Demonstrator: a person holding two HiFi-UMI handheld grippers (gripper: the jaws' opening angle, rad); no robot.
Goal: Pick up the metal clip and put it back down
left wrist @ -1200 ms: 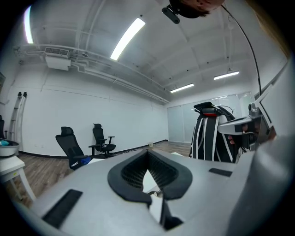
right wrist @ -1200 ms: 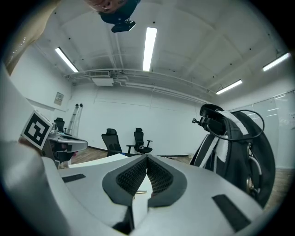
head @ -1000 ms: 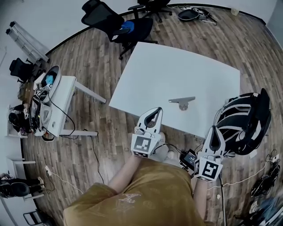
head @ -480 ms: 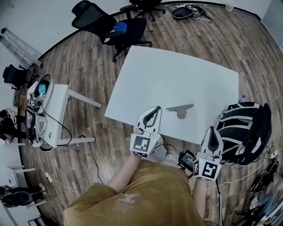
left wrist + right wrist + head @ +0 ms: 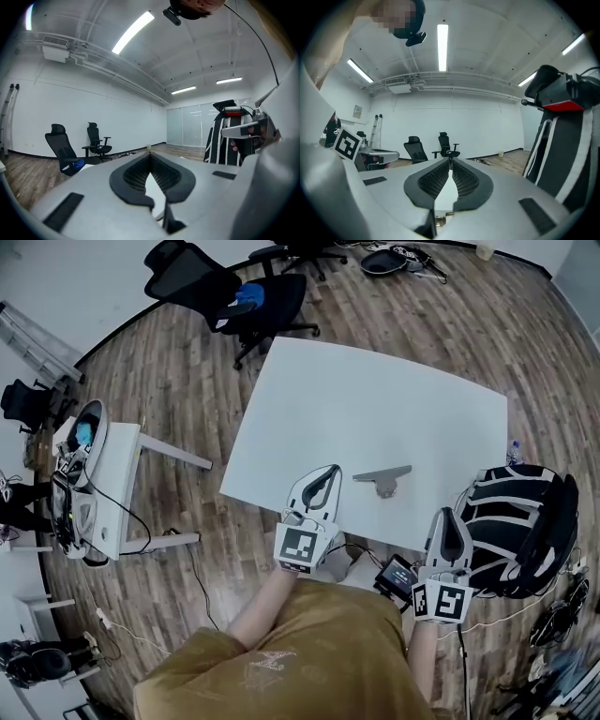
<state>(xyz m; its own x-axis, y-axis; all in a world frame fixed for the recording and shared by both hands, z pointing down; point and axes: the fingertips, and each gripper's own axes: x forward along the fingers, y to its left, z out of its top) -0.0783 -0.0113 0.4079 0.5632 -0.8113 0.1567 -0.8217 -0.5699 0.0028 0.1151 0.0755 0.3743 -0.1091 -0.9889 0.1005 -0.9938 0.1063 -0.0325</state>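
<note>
Plainly, left gripper [image 5: 332, 471] and right gripper [image 5: 448, 515] fingers press together (metal clip [image 5: 382, 475]: shape unclear).

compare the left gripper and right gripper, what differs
Left gripper is close to the metal clip; right gripper is farther off, at the near right corner of the table. Left gripper angles toward the clip; right gripper points straight ahead. Both are shut and empty.

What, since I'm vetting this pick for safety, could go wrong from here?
The left tool and right tool are both shut; reaching in like that could shove the metal clip rather than grip it.
The clip lies toward the near edge of the table; a nudge might send it off.
The right tool hangs beside the striped chair and could snag.
</note>
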